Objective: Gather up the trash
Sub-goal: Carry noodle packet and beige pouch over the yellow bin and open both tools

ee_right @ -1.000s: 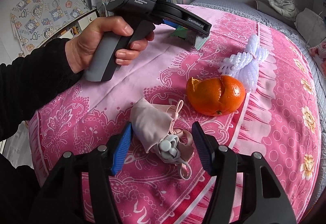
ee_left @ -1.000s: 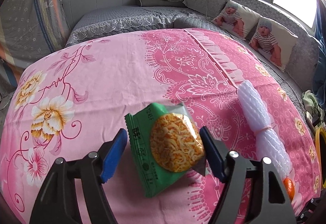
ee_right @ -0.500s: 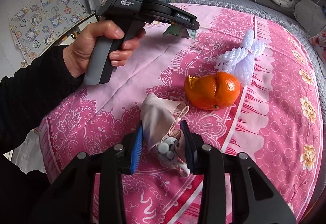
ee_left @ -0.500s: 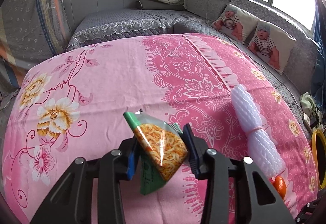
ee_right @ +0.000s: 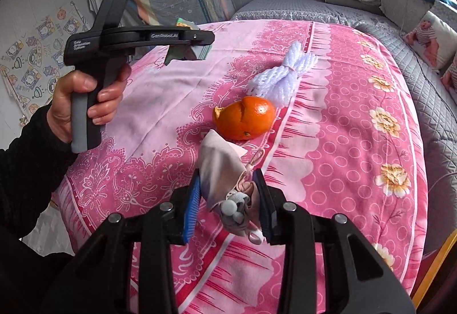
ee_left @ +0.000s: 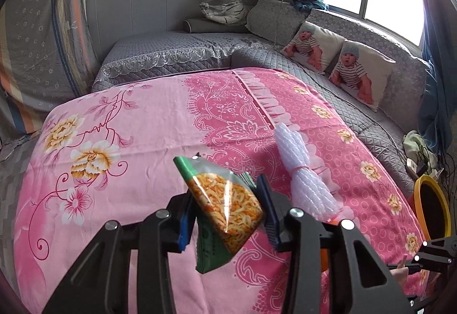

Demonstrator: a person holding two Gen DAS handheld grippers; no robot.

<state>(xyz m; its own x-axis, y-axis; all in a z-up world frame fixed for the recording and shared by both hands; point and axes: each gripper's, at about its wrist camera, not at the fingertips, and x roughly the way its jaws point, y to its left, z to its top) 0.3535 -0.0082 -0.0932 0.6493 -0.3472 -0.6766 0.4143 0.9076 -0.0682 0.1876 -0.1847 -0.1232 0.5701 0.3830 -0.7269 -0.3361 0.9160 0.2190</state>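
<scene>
While the left gripper (ee_left: 225,217) clamped a light, crinkly noodle snack packet (ee_left: 222,205) mid-body above the pink bedspread (ee_left: 120,171), the right gripper (ee_right: 228,208) pinched a soft, limp crumpled face mask (ee_right: 225,179).

Each fisheye sits just behind its own black two-finger gripper, looking steeply down over the pink floral bedspread (ee_left: 120,125) toward the far grey quilted couch (ee_right: 288,7). Both views share the white foam-net bundle (ee_left: 302,171) and peeled orange mandarin (ee_right: 245,121).
</scene>
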